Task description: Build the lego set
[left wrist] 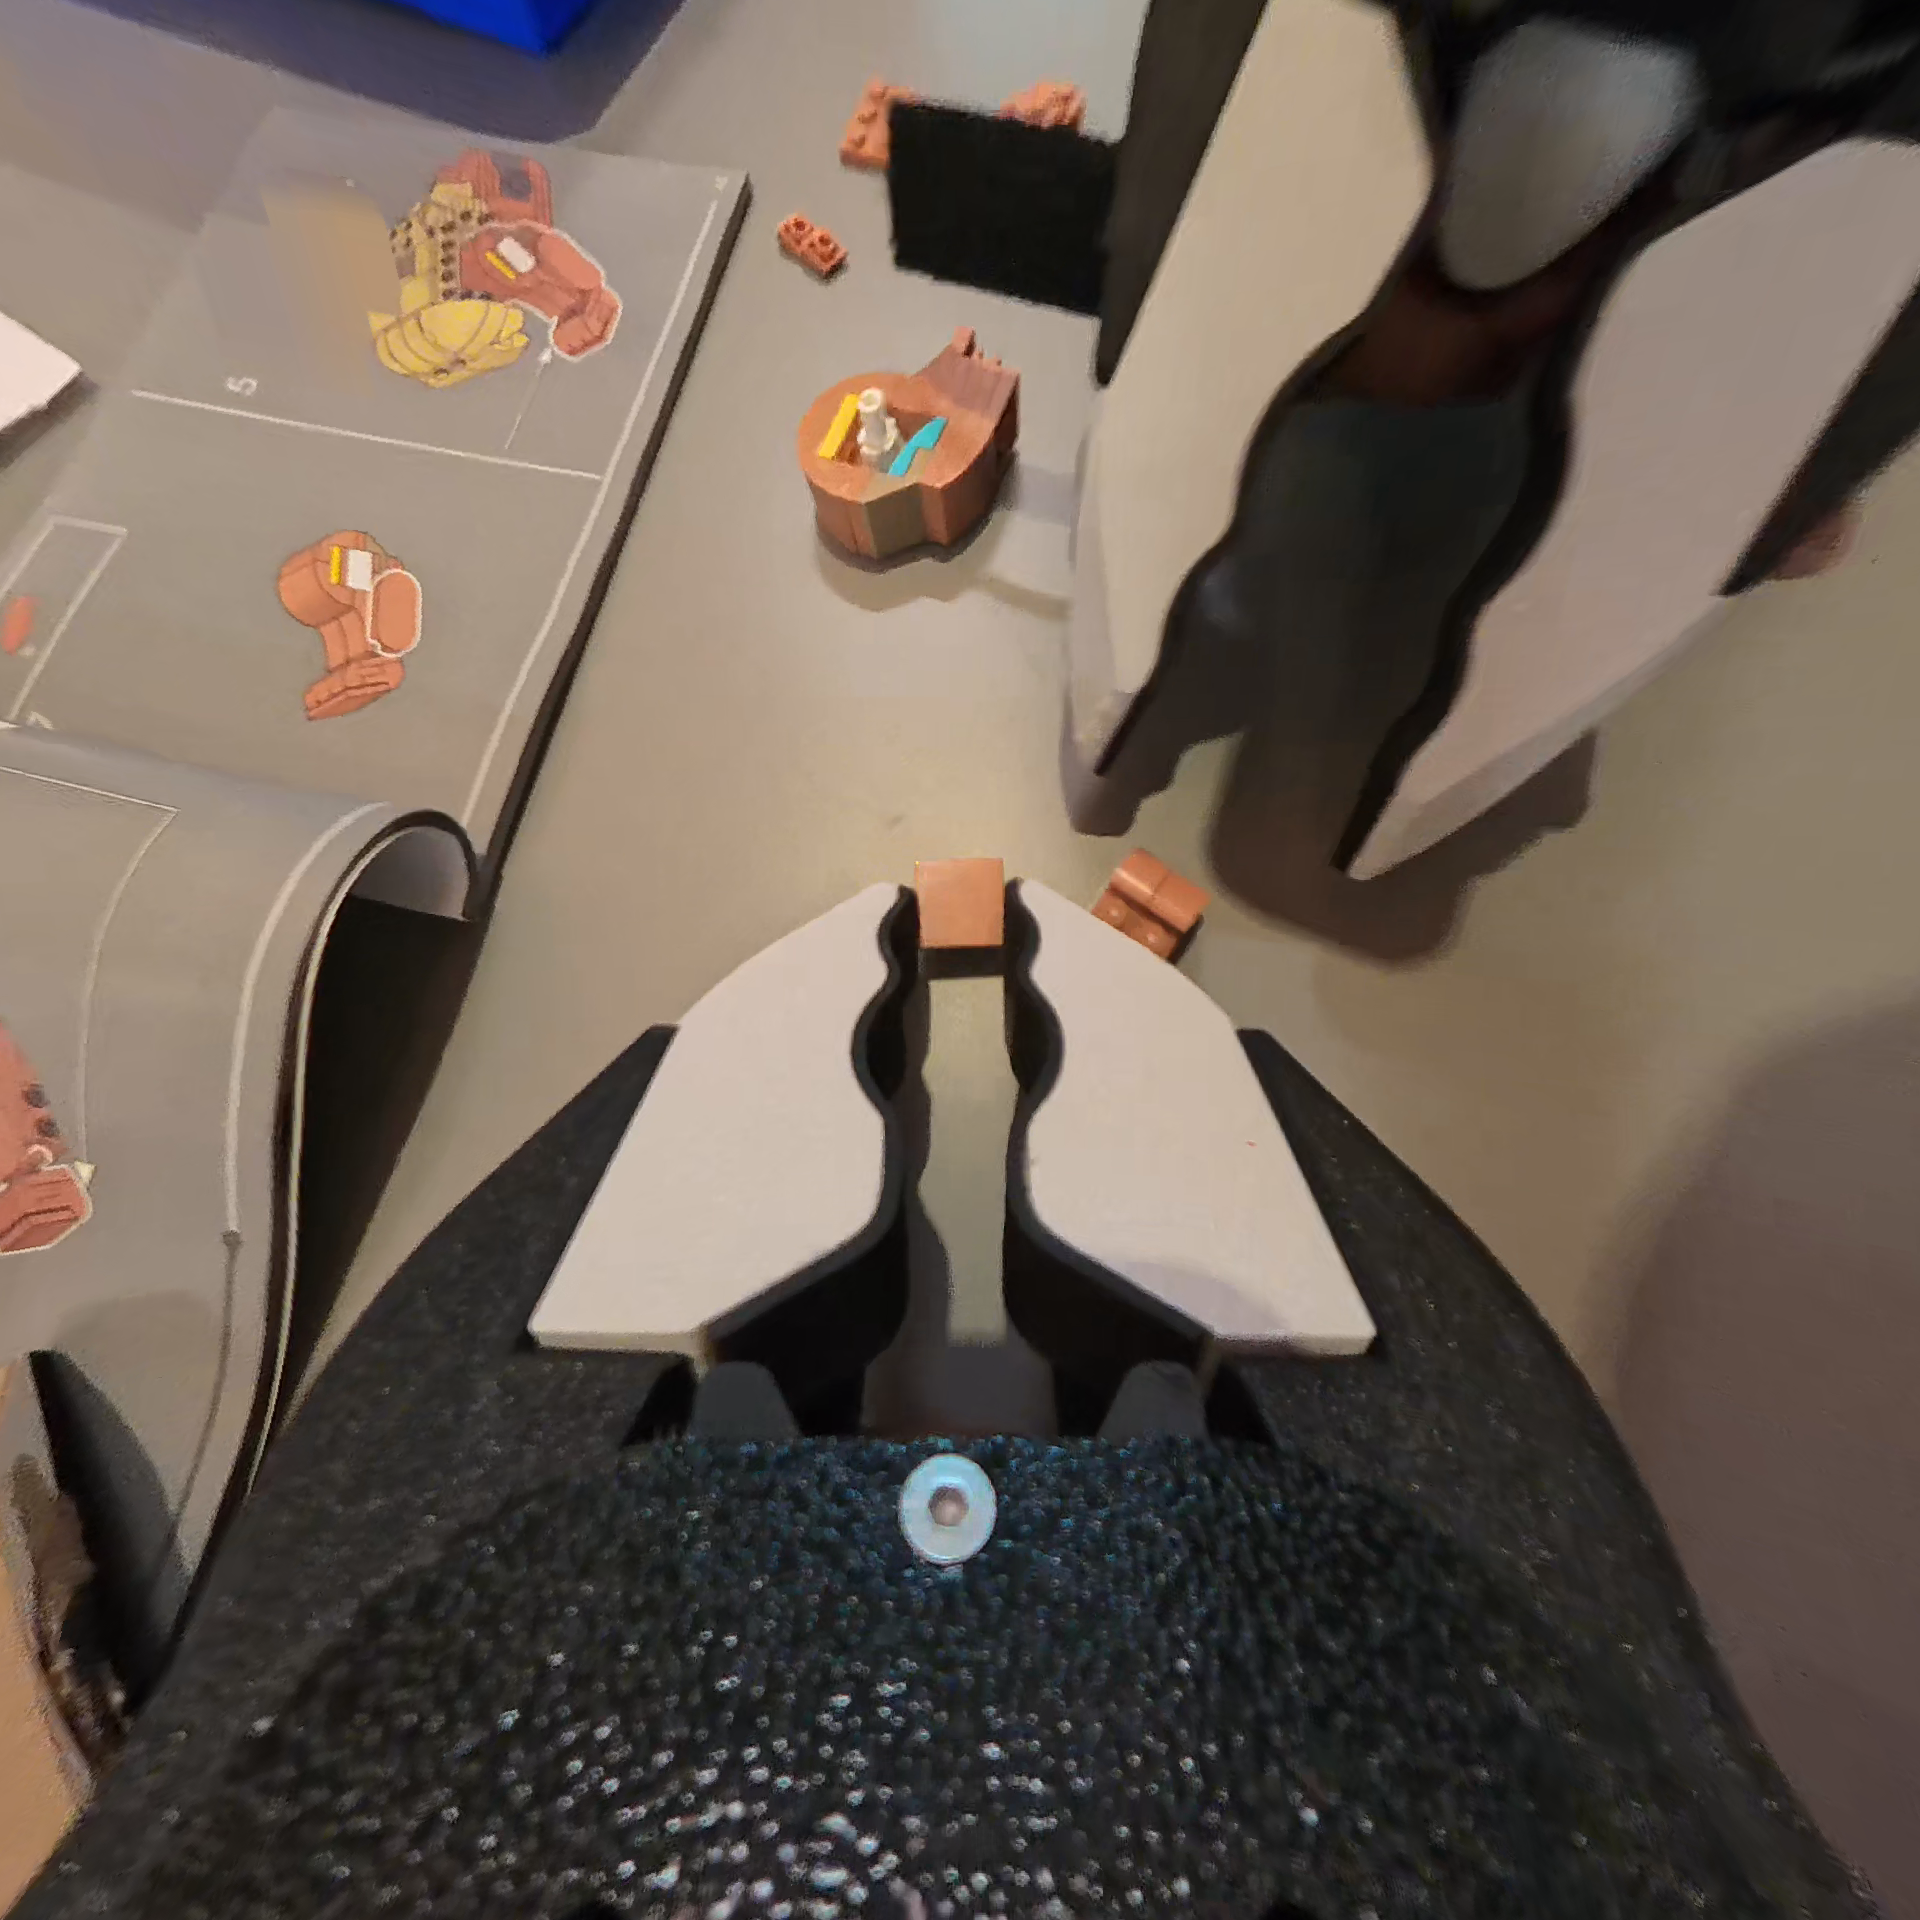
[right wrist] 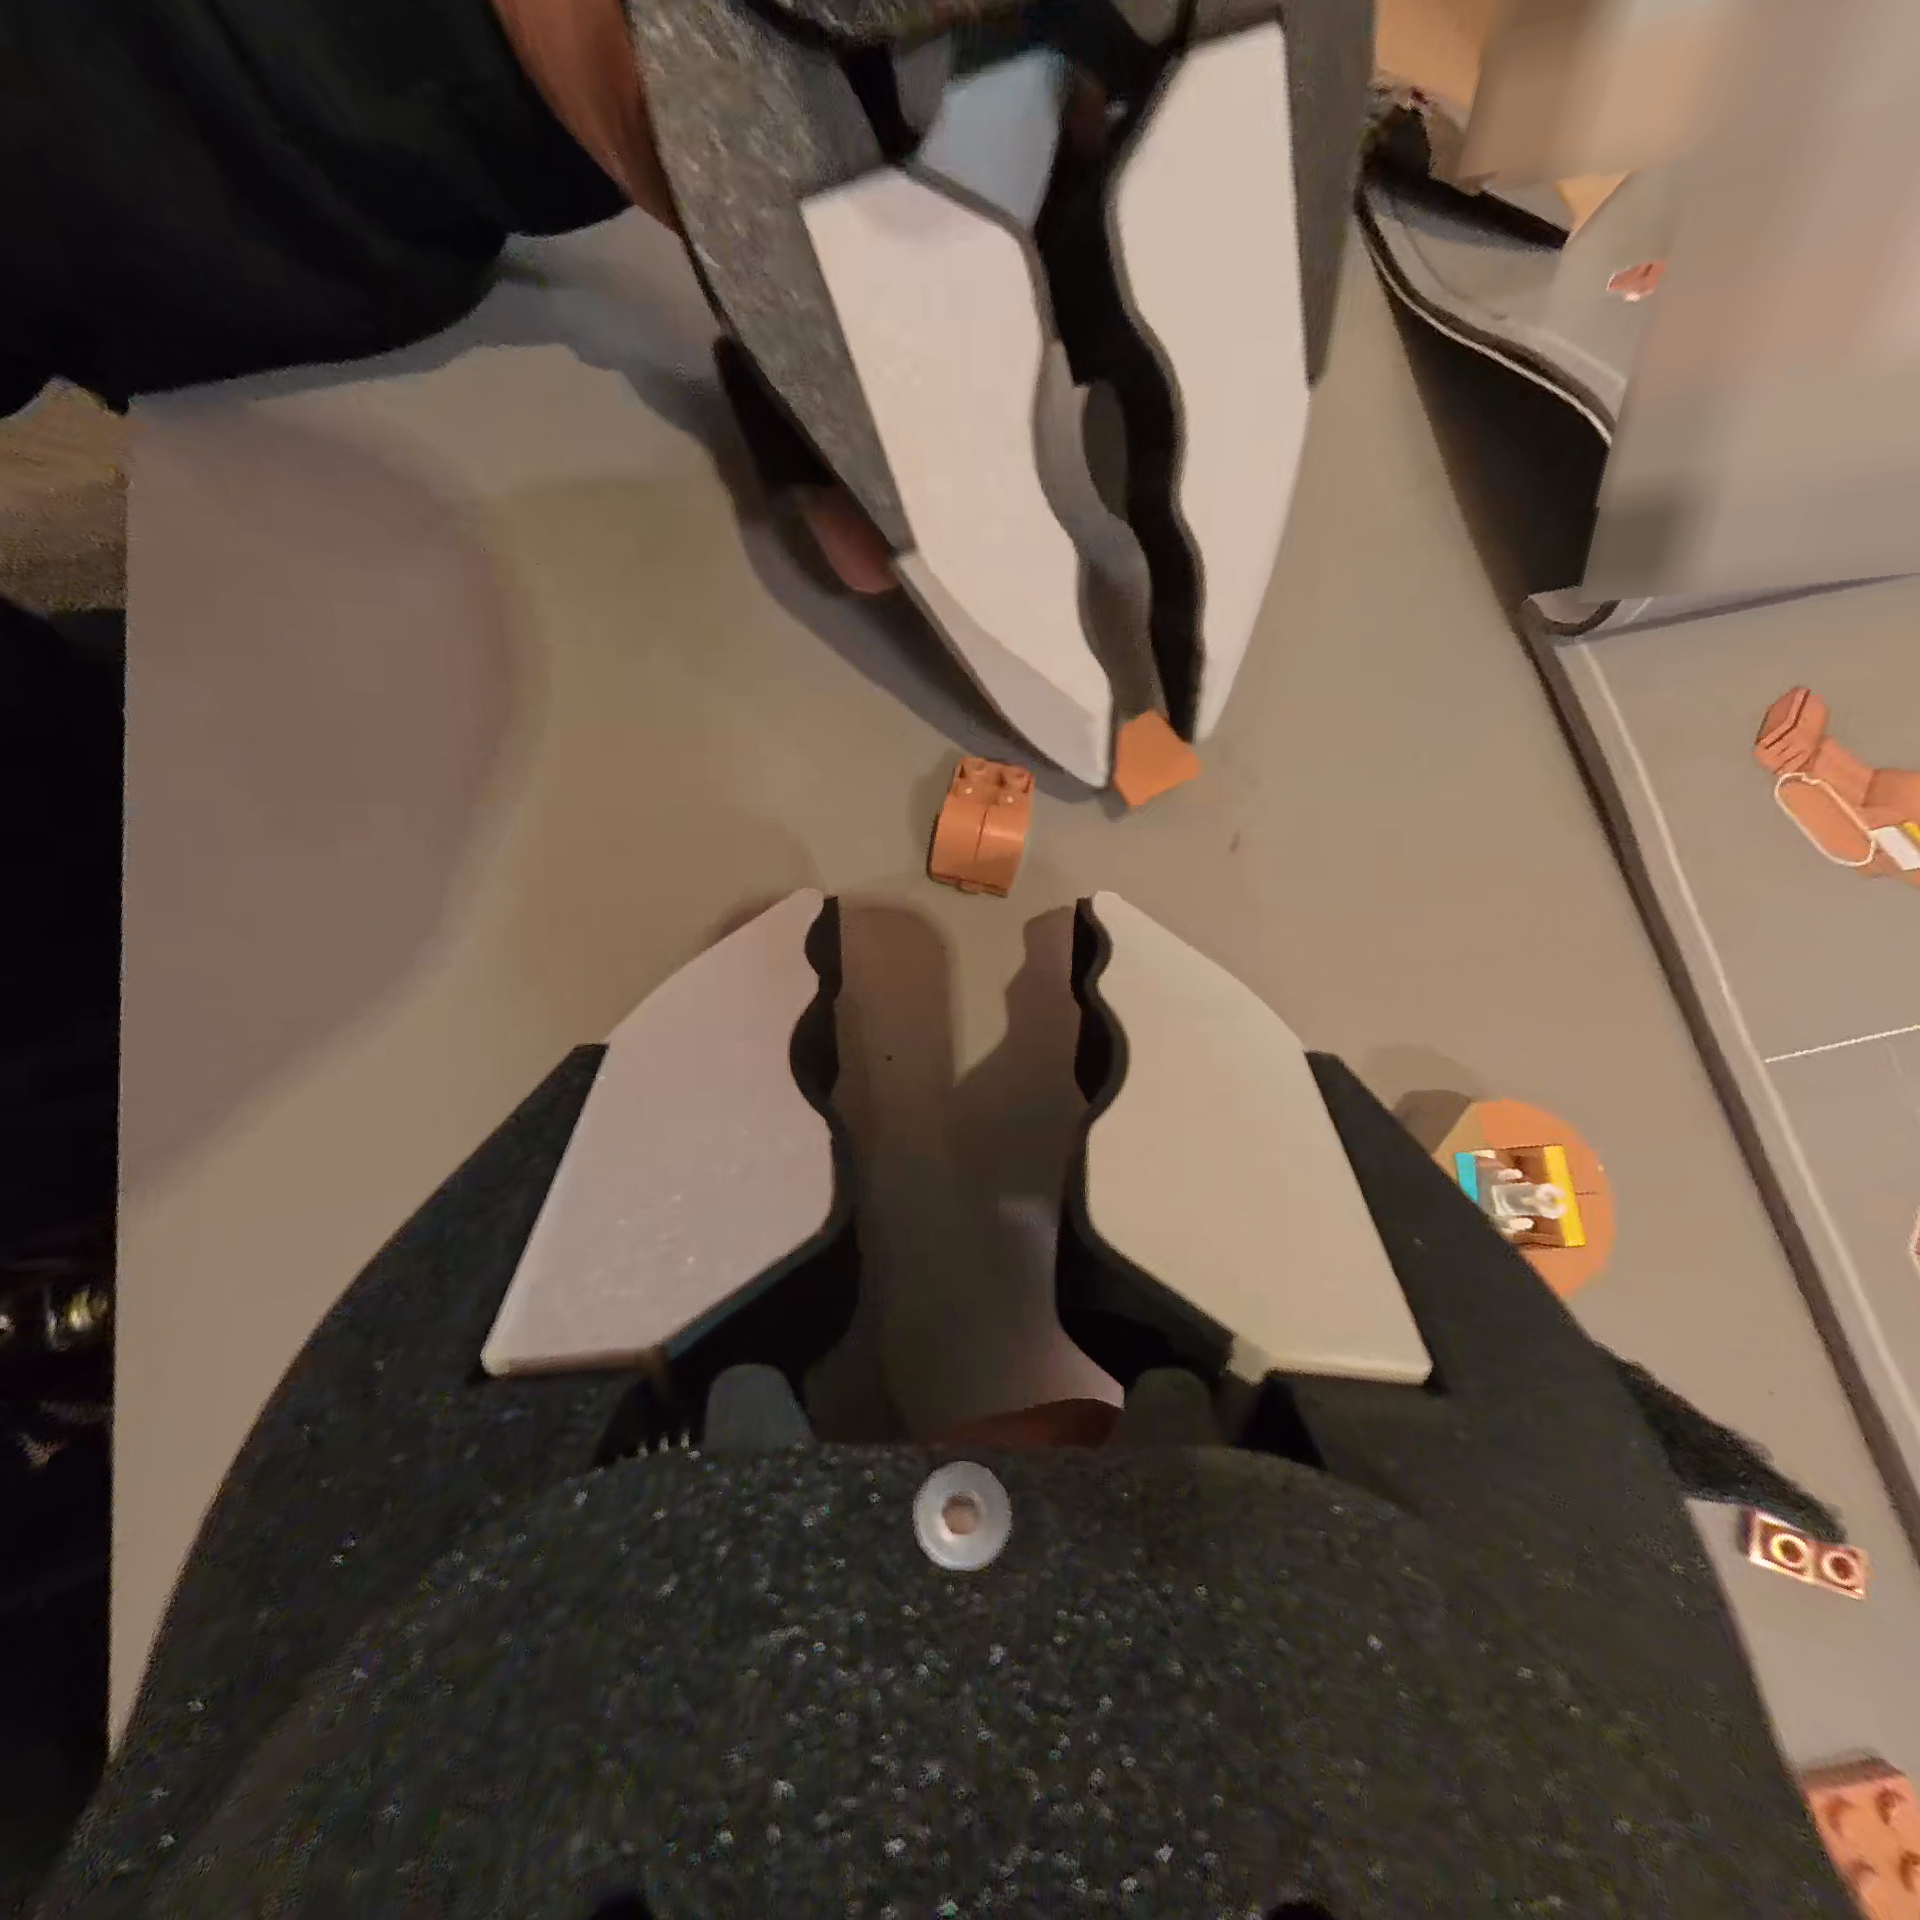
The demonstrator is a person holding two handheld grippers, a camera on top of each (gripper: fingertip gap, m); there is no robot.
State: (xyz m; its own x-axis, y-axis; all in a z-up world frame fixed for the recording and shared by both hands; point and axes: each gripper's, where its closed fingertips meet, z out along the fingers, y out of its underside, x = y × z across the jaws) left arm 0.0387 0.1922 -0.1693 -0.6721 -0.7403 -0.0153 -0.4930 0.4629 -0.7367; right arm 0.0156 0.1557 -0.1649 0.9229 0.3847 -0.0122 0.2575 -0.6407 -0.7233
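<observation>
My left gripper (left wrist: 961, 904) is shut on a small flat brown tile (left wrist: 960, 902), pinched at its fingertips just above the grey table (left wrist: 790, 727). The right wrist view shows the same tile (right wrist: 1153, 764) between the left gripper's tips. A small brown brick assembly (left wrist: 1151, 904) lies on the table just right of the left fingertips; it also shows in the right wrist view (right wrist: 982, 829). My right gripper (right wrist: 956, 920) is open and empty, its tips just short of that assembly. It also shows, blurred, at the upper right of the left wrist view (left wrist: 1226, 821).
A round brown brick build (left wrist: 904, 457) with yellow, white and teal parts stands farther back. An open instruction booklet (left wrist: 312, 468) lies at the left. Loose brown bricks (left wrist: 812, 244) and a black patch (left wrist: 997, 208) lie beyond. A person's dark sleeve (right wrist: 260, 156) is at upper left. The left gripper's tips are roughly 5 cm from the right gripper's.
</observation>
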